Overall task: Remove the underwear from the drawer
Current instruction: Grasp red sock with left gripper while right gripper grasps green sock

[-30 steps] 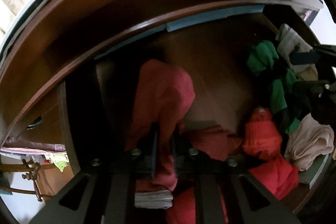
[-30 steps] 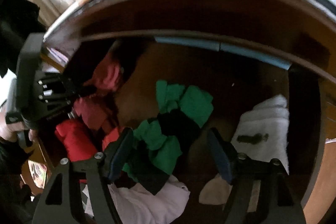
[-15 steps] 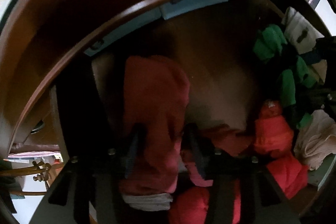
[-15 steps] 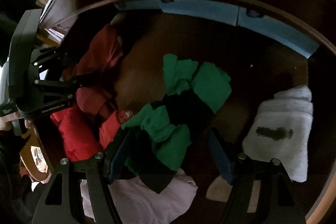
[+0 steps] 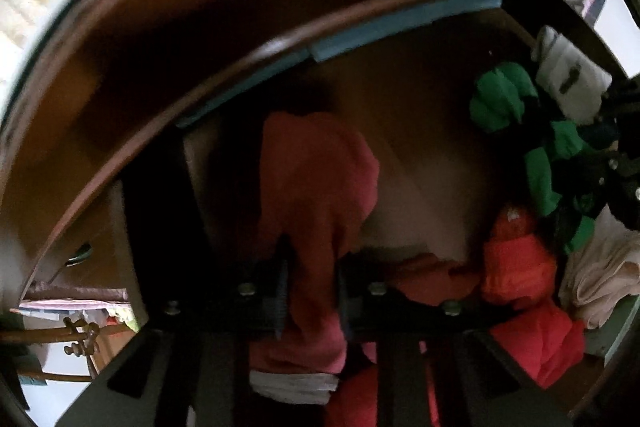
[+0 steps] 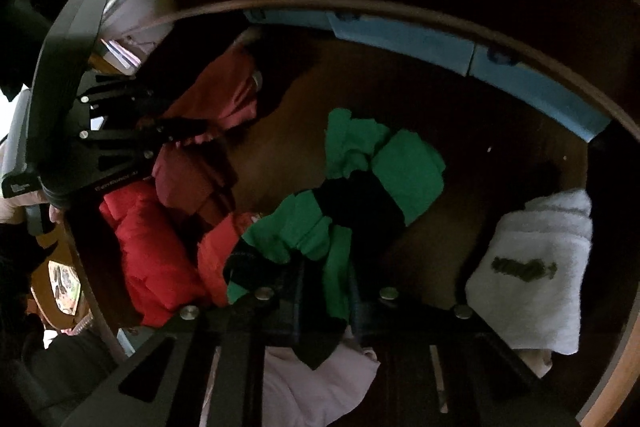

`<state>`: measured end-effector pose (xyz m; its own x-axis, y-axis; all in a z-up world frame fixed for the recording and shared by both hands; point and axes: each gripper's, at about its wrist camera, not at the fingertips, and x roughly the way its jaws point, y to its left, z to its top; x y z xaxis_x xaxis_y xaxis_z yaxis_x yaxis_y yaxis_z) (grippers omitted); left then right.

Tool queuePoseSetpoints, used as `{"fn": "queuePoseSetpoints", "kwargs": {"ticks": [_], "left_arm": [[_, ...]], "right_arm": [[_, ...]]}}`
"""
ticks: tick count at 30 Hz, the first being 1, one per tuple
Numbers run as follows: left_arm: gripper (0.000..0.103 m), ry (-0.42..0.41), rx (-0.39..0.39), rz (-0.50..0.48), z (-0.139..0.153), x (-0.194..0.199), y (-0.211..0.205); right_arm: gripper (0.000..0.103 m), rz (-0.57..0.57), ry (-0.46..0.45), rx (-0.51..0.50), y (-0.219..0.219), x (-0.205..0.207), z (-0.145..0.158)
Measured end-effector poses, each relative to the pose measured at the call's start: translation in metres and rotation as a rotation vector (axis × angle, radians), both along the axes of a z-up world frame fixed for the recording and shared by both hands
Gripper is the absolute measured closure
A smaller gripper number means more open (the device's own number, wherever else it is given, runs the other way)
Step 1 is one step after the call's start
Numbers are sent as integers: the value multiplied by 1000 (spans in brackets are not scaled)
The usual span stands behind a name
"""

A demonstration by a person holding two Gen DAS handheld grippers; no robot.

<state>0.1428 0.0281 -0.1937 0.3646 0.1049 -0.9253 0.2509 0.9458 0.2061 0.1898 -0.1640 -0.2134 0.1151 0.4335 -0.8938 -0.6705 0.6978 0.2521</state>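
Both grippers reach into an open wooden drawer (image 5: 420, 155) full of folded underwear. My left gripper (image 5: 310, 291) is shut on a dark red piece of underwear (image 5: 316, 187) at the drawer's left side; it also shows in the right wrist view (image 6: 224, 95), where the left gripper (image 6: 188, 131) is seen side-on. My right gripper (image 6: 326, 299) is shut on a green and black piece of underwear (image 6: 360, 187) in the middle of the drawer, also visible in the left wrist view (image 5: 520, 107).
Bright red pieces (image 6: 148, 247) lie at the drawer's front left, a pale pink piece (image 6: 312, 379) at the front and a white piece (image 6: 536, 267) at the right. Blue tape (image 6: 460, 55) lines the drawer's back wall. The dresser top overhangs the drawer.
Both grippers were open around their pieces half a second ago and have now closed on them. The view has pulled back slightly.
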Motion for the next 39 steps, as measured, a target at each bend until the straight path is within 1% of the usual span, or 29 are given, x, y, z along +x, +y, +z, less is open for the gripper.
{"fn": "queuePoseSetpoints", "kwargs": {"ticks": [5,7,10,12,18,20,21,25,27,35,39], "left_arm": [[86,-61,-53,48,15,-10,14],[86,-87,-53,59,19,-14,17],[86,-124,-71,72,25,-23,19],[86,-149,-72,73,34,-38,14],[86,-209,-126,91,52,-46,24],[86,-219,-141,92,51,-45,29],[86,-225,-145,91,42,-41,20],[86,-250,-169,91,44,-52,29],[86,-257,-174,92,36,-43,16],[86,-302,-197,95,42,-46,14],[86,-312,-204,85,45,-47,13]], "right_arm": [[84,17,-62,34,2,-5,5],[84,16,-71,47,1,-6,6],[84,28,-93,69,-6,-8,9],[84,41,-114,78,-10,-9,11],[84,72,-170,104,-10,-18,20],[84,89,-188,118,-13,-21,24],[84,93,-196,125,-16,-22,26],[84,99,-228,147,-15,-23,30],[84,111,-247,163,-15,-25,31],[84,127,-303,193,-17,-29,33],[84,154,-334,212,-21,-35,35]]}}
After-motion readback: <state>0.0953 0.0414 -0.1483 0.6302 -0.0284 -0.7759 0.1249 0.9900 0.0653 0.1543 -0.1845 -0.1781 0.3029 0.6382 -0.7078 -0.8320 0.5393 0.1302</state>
